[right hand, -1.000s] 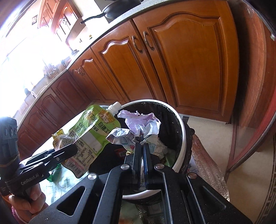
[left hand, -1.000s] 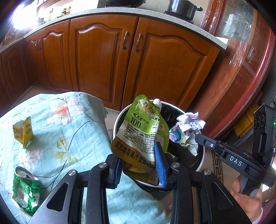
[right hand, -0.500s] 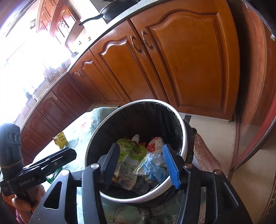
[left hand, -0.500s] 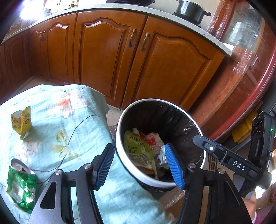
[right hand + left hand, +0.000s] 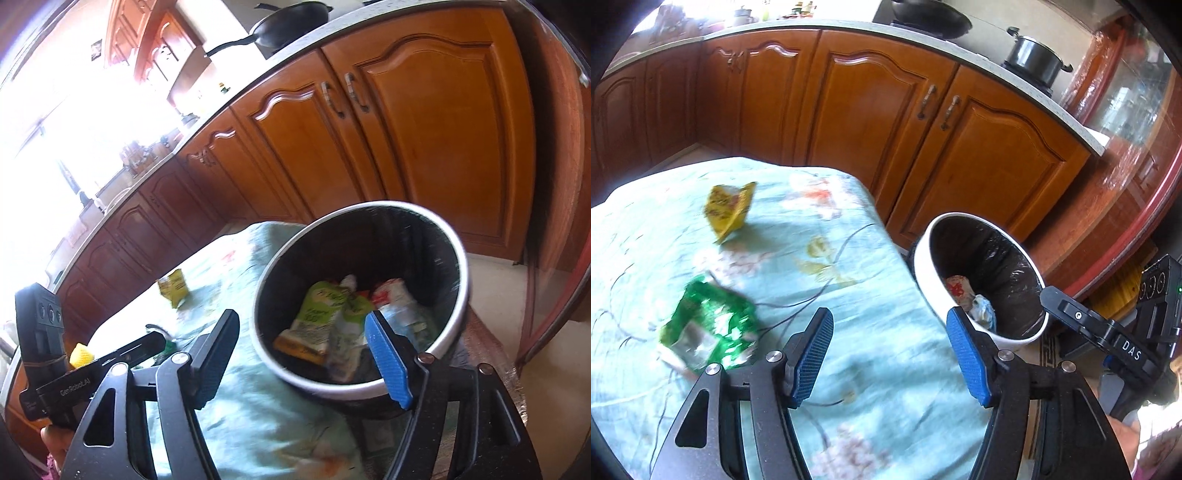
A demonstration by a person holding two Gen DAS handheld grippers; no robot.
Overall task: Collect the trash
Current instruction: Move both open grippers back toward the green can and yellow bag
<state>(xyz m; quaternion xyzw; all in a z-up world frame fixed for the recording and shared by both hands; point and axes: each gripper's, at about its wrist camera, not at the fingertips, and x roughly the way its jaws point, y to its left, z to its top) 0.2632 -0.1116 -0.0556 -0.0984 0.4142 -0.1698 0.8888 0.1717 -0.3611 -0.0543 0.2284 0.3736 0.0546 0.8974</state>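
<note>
A run of brown wooden cabinets (image 5: 871,122) fills the far side of the scene; in front of them sits the surface (image 5: 820,280), draped in a pale green floral cloth; just off its right edge stands the white bin (image 5: 931,280) with a black liner, and the right wrist view shows a green juice pouch (image 5: 317,314) and crumpled wrappers lying in its bottom. On the cloth, well left of the bin, lie two pieces of trash: a crushed green packet (image 5: 709,328) near the left tongs and a yellow wrapper (image 5: 729,210) farther off, apart from each other. The left tongs (image 5: 890,354) hang over the near cloth, blue pads spread wide with nothing between them; the right tongs (image 5: 306,362) hover at the bin's near rim, likewise wide apart and holding nothing.
</note>
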